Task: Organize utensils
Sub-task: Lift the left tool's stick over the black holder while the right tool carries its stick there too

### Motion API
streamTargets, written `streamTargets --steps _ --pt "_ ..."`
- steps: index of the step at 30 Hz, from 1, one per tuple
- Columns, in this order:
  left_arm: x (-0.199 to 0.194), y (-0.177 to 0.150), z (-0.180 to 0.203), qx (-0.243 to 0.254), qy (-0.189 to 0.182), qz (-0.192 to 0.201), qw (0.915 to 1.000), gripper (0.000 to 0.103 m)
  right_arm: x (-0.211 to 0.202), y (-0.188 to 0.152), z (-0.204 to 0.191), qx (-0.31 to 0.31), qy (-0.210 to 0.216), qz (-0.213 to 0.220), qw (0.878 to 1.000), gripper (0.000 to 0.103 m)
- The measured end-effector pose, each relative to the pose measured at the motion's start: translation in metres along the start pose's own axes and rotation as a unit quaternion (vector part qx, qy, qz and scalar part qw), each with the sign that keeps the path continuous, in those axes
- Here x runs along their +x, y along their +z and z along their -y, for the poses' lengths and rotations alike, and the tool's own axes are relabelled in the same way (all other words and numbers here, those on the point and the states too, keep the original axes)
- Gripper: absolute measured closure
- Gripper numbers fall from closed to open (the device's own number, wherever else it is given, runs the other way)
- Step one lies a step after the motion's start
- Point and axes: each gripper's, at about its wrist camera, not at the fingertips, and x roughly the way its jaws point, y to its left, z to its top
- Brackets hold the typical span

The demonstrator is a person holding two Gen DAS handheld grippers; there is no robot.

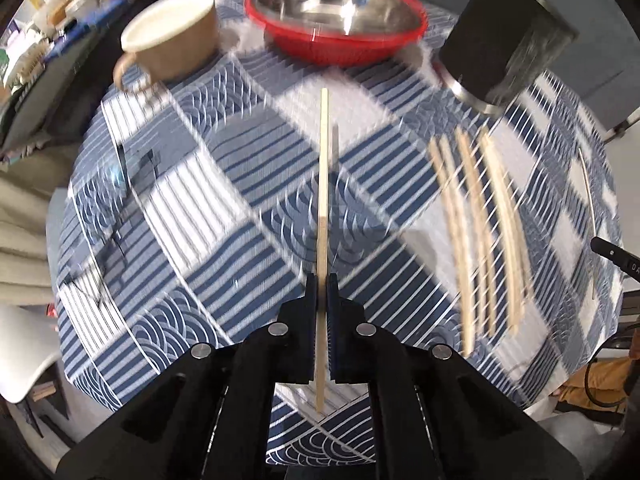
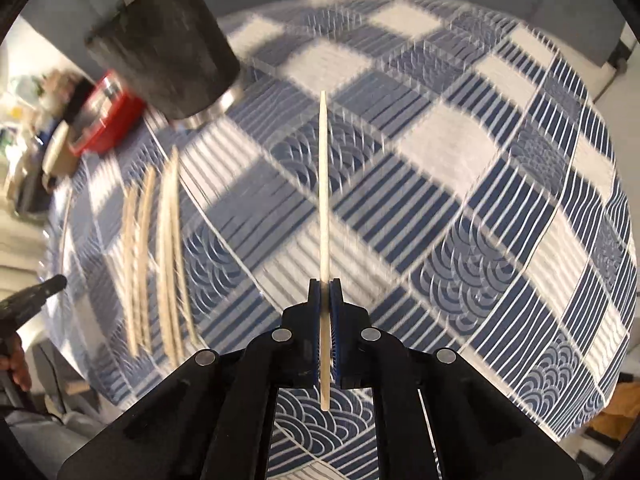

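Observation:
My left gripper (image 1: pixel 321 280) is shut on a wooden chopstick (image 1: pixel 323 184) that points forward above the table. My right gripper (image 2: pixel 325 284) is shut on another wooden chopstick (image 2: pixel 324 184), also pointing forward above the cloth. Several loose chopsticks (image 1: pixel 476 232) lie side by side on the cloth to the right of my left gripper; in the right wrist view the loose chopsticks (image 2: pixel 156 256) lie to the left. A black cylindrical holder (image 1: pixel 508 36) stands at the far right; in the right wrist view the holder (image 2: pixel 160 48) is at the far left.
A blue and white patterned tablecloth (image 1: pixel 208 208) covers the round table. A red basket holding a steel bowl (image 1: pixel 336 12) and a brown mug (image 1: pixel 176 40) stand at the far side. The other gripper's tip (image 2: pixel 36 292) shows at the left edge.

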Motion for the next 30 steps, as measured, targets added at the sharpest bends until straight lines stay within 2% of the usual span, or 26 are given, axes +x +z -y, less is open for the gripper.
streamTargets --steps 5,10,14,18,20,21,26,30 --pt "-0.042 0.037 0.011 0.031 0.003 0.071 0.9970 0.098 -0.037 0.034 -0.024 -0.022 0.018 0.074 0.997 0.098" --pt "-0.067 0.091 0.079 0.052 -0.014 0.136 0.9892 0.098 -0.071 0.073 -0.062 -0.061 0.025 0.143 0.988 0.098" --pt "-0.098 0.123 0.104 0.066 -0.041 0.190 0.9787 0.098 -0.094 0.098 -0.082 -0.086 0.036 0.188 0.978 0.098" --pt "-0.111 0.147 0.122 0.060 -0.098 0.220 0.9689 0.098 -0.114 0.121 -0.096 -0.100 0.066 0.229 0.966 0.098" --pt "-0.116 0.155 0.132 0.062 -0.093 0.248 0.9622 0.098 -0.118 0.135 -0.101 -0.100 0.083 0.240 0.962 0.098" --pt "-0.117 0.160 0.139 0.066 -0.103 0.259 0.9581 0.098 -0.120 0.141 -0.104 -0.100 0.090 0.244 0.961 0.098" --pt "-0.114 0.180 0.167 0.068 -0.141 0.283 0.9463 0.098 -0.116 0.168 -0.118 -0.107 0.133 0.263 0.950 0.098" --pt "-0.103 0.191 0.176 0.059 -0.162 0.288 0.9420 0.098 -0.103 0.185 -0.125 -0.100 0.167 0.275 0.942 0.098"
